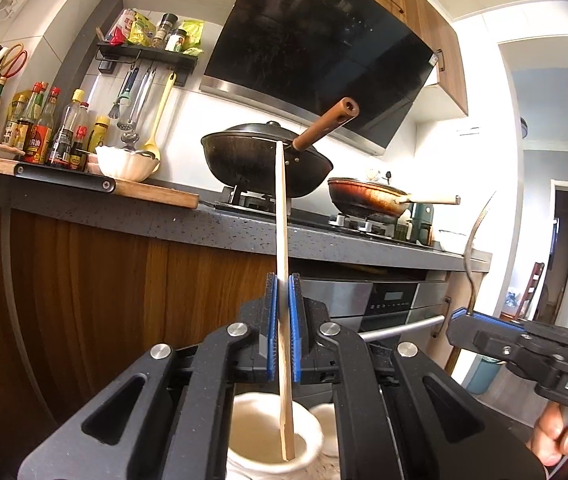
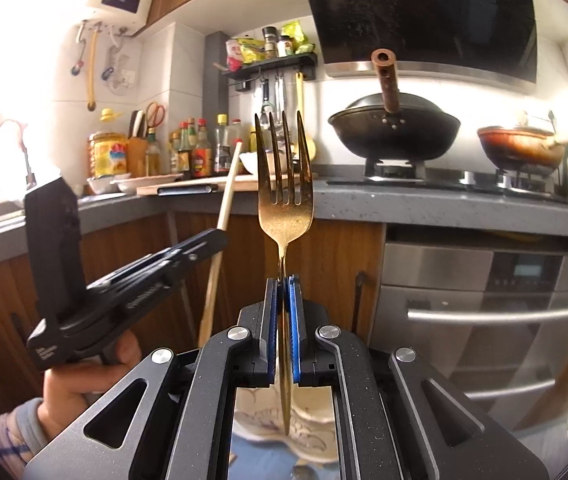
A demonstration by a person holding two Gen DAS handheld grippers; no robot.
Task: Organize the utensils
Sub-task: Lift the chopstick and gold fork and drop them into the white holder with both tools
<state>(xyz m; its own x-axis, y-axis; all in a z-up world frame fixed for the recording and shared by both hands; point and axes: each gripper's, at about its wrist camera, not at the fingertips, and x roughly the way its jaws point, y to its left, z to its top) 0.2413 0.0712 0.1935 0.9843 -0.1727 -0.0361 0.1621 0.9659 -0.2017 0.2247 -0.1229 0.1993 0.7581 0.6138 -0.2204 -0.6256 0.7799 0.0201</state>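
White ceramic cup (image 1: pixel 272 436) is receiving the lower end of a pale wooden chopstick (image 1: pixel 282 216), which the left gripper (image 1: pixel 283 300) is clamping upright. The right gripper (image 2: pixel 283 304) is clenching a gold fork (image 2: pixel 284 184), tines up.

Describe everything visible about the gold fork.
The gold fork is metal with a brassy, slightly worn sheen, four long tines pointing up and a slim handle. It stands upright, clamped on its neck between the blue pads of the right gripper, jaws shut on it. Its handle end hangs below the jaws over a white patterned dish; contact there is unclear.
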